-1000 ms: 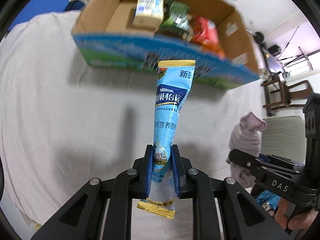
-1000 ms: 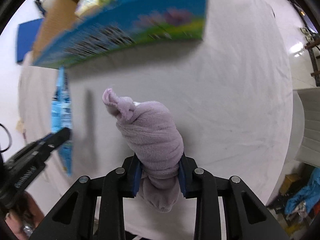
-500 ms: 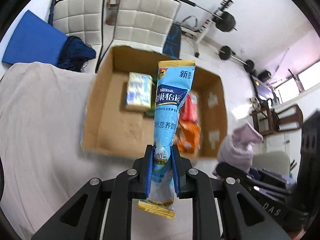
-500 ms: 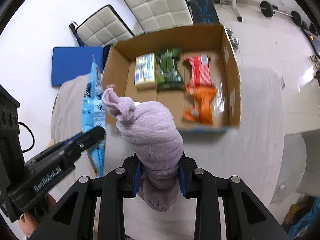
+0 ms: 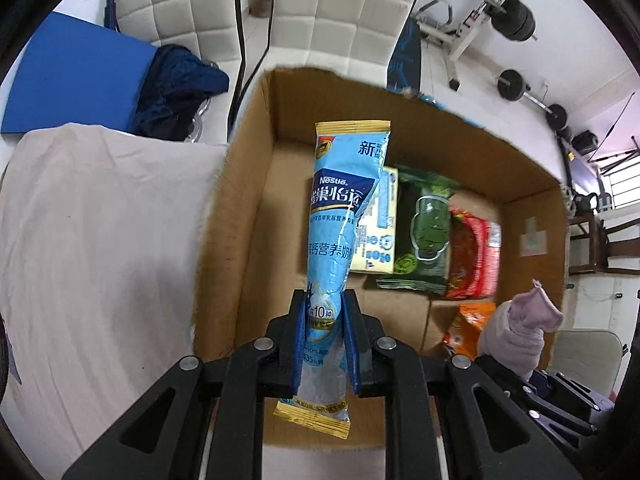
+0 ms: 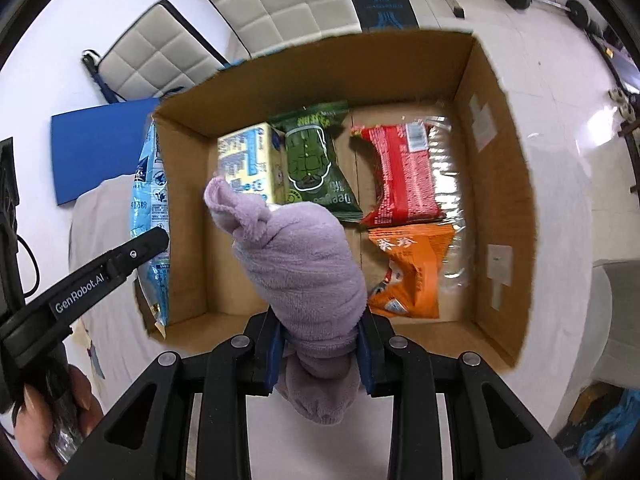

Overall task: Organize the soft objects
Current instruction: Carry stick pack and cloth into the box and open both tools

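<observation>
Rolled fuzzy lilac towel (image 6: 308, 264)

floor: white, glossy | padded chairs (image 5: 348, 12) ahead | barbell (image 5: 532, 98) ahead-right | blue mat (image 5: 76, 80) ahead-left | window (image 5: 622, 192) far right

The blue sachet (image 5: 340, 216) reads "Nestle" in white at its middle, with Chinese characters below and "新" toward one o'clock near its top; lower down, between the blue pads, stands "10". In the right wrist view, the black left tool (image 6: 108, 272) at nine o'clock carries "GenRobot.AI" in white. The orange packet (image 6: 408, 268) shows white Chinese characters.
</observation>
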A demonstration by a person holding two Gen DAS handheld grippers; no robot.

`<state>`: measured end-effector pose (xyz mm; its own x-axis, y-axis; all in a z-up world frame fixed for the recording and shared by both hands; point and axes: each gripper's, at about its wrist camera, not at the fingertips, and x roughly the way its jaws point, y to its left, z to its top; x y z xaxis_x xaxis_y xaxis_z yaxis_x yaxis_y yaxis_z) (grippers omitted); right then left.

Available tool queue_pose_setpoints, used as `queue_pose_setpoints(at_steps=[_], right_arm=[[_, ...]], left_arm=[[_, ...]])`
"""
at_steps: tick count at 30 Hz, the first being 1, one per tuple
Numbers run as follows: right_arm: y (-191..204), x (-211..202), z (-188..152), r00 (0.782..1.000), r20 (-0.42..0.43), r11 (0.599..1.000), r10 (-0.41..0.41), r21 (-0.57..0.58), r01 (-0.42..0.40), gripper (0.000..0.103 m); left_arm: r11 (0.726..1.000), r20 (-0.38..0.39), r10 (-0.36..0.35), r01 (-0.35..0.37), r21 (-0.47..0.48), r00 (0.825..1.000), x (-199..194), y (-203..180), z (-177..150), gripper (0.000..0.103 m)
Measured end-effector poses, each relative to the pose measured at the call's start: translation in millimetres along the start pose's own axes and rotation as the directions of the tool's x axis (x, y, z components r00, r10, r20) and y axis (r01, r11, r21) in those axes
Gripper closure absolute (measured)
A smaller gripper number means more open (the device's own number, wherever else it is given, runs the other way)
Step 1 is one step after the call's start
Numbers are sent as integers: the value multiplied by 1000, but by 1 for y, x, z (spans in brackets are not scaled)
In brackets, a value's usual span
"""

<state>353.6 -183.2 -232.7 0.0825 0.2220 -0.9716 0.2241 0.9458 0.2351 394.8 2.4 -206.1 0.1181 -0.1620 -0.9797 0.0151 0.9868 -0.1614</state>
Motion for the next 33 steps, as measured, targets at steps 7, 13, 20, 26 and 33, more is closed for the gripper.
queue_pose_setpoints(at_steps=[7,13,20,26,33], right_arm=[[2,43,9,998,-52,1000,-30,5,31,71],[0,67,13,997,-71,999,-27,23,29,70],[-2,80,12,994,-107,999,8,38,-4,54],[-3,70,6,996,-93,1000,-1,21,3,35],[-1,50,0,996,-68,998,-56,-12,55,34]], left_arm=[[997,-40,77,-76,24,996,33,-1,7,88],[992,-60,127,-126,31,990,48,1,6,87],[992,-75,126,-126,12,989,42,3,3,73],[991,-57,130,-129,20,990,31,4,-6,70],[990,12,132,-133,41,991,13,-4,-21,58]])
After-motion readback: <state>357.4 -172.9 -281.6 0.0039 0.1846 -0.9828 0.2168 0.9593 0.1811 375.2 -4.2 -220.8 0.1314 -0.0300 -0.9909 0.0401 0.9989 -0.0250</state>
